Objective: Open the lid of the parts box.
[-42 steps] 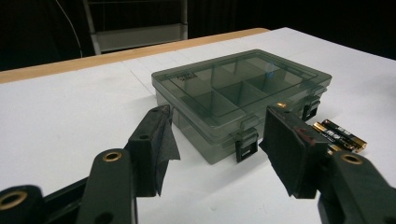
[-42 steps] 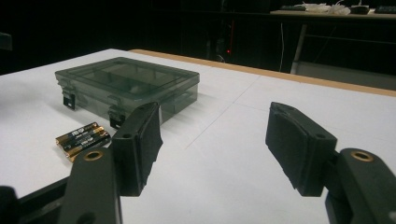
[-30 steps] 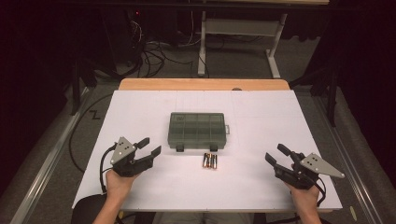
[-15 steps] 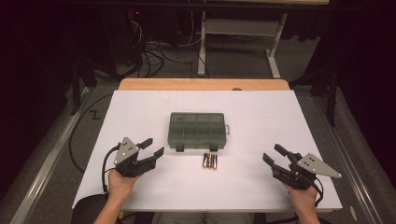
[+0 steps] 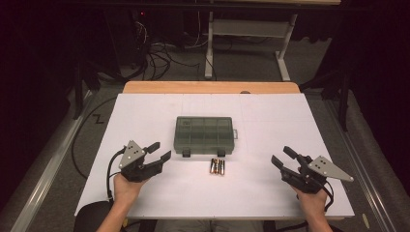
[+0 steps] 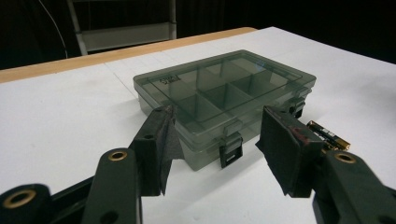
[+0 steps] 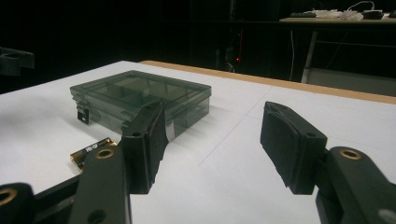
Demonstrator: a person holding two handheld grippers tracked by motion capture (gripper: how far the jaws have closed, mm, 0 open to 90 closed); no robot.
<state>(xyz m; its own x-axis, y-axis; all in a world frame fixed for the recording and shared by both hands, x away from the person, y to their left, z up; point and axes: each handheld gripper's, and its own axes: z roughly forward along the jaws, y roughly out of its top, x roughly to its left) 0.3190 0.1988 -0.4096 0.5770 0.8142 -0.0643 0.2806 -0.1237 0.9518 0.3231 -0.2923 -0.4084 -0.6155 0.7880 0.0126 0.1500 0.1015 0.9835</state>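
A smoky clear compartment box [image 5: 204, 135] lies lid shut at the middle of the white table [image 5: 145, 116], its latches facing the person. Three batteries [image 5: 217, 166] lie side by side just in front of it. My left gripper [image 5: 163, 150] rests low at the front left, open and pointing at the box [image 6: 224, 88]; its jaws have just been closing a little with nothing between them. My right gripper [image 5: 279, 154] sits at the front right, open and empty, its jaws slightly narrowed. It faces the box [image 7: 140, 95] and batteries [image 7: 88, 151].
A wooden strip [image 5: 208, 87] borders the table's far edge. Beyond it, cables [image 5: 159, 53] lie on the floor beside a white desk frame [image 5: 241, 29]. Bare white surface lies on both sides of the box.
Both hands have stayed where they were. The jaws look almost the same width as before.
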